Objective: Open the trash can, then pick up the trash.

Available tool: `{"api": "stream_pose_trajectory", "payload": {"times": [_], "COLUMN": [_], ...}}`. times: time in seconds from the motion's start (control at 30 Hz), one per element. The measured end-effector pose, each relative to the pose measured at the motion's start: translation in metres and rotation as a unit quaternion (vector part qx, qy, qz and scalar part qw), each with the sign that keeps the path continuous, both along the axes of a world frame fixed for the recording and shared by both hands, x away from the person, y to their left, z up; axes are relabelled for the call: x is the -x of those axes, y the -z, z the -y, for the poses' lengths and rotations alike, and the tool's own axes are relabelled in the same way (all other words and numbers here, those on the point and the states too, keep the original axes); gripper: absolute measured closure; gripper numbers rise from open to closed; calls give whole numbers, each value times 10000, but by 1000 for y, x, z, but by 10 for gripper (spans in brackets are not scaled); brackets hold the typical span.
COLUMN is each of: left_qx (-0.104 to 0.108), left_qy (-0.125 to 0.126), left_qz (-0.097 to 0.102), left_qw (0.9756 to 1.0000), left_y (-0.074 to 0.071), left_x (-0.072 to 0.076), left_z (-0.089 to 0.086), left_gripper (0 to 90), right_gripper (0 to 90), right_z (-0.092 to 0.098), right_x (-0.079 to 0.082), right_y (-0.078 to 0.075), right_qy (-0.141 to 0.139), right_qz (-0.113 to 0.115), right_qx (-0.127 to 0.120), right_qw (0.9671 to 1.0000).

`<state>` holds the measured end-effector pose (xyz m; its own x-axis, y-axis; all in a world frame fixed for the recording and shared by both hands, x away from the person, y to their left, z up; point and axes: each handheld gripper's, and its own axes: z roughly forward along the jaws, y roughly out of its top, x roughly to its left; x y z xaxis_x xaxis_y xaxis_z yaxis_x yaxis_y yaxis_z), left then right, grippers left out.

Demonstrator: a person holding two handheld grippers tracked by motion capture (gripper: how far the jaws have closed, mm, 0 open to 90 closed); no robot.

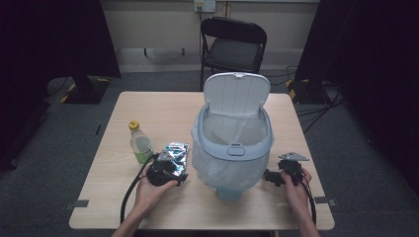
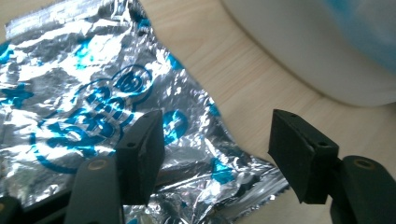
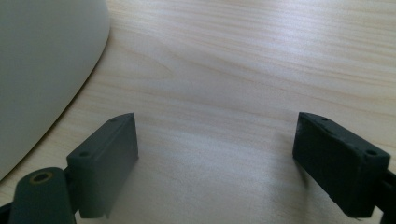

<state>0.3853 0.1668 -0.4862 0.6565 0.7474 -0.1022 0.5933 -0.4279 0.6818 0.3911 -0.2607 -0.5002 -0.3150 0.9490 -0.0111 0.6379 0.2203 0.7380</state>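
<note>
Likely tidying rubbish into bin (image 1: 232, 148); lid up, liner in, stood mid-table (image 1: 163, 106). Nothing seen binned yet. Foil wrapper (image 2: 93, 107) lay flat on table just left of bin, bottle (image 1: 140, 143) beside it. Left hand-held gripper (image 2: 215, 154) jaws apart, straddling wrapper's near corner, not clamped. Right hand-held gripper (image 3: 217, 163) jaws apart over bare table beside bin, holding nothing. Left to do: grasp wrapper, drop in; bottle probably after.

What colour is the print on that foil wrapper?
Blue print on crinkled silver foil wrapper, clearest in the left gripper view.
</note>
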Motion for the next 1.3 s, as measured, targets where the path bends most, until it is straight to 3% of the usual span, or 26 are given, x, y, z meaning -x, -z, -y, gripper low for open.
{"api": "stream_pose_trajectory", "payload": {"times": [0.03,0.3,0.43,0.5,0.6,0.67,0.7,0.8,1.0,1.23,1.3], "left_qx": [-123,-461,-425,-432,-485,-396,-349,-343,-89,225,505], "left_qy": [22,-2,-38,-97,-160,-266,-233,-183,-332,-423,-413], "left_qz": [36,275,253,251,238,211,173,113,-22,-114,-157], "left_qw": [9999,9986,9988,9987,9984,9986,9990,9992,9994,9988,9977], "left_y": [0,1,1,0,-1,-1,-1,-2,0,2,4], "left_x": [0,2,1,-1,-2,-2,-3,-5,-9,-12,-14], "left_z": [0,2,2,-1,-3,-1,-2,-7,-12,-17,-19], "left_gripper": [373,445,465,558,580,605,700,732,864,898,900], "right_gripper": [129,129,129,128,128,128,128,128,123,123,122], "right_z": [0,0,0,0,0,0,0,0,0,0,0], "right_x": [0,0,0,0,0,0,0,0,-1,-1,-1], "right_y": [0,0,0,0,0,0,0,0,0,0,0], "right_qy": [5,-9,-9,-16,-9,-13,-8,-12,-14,-15,-18], "right_qz": [-5,-4,-5,2,-5,-3,-5,-4,-16,-16,-12], "right_qx": [1,3,2,5,0,1,2,0,-1,-1,0], "right_qw": [10000,10000,10000,10000,10000,10000,10000,10000,10000,10000,10000]}}
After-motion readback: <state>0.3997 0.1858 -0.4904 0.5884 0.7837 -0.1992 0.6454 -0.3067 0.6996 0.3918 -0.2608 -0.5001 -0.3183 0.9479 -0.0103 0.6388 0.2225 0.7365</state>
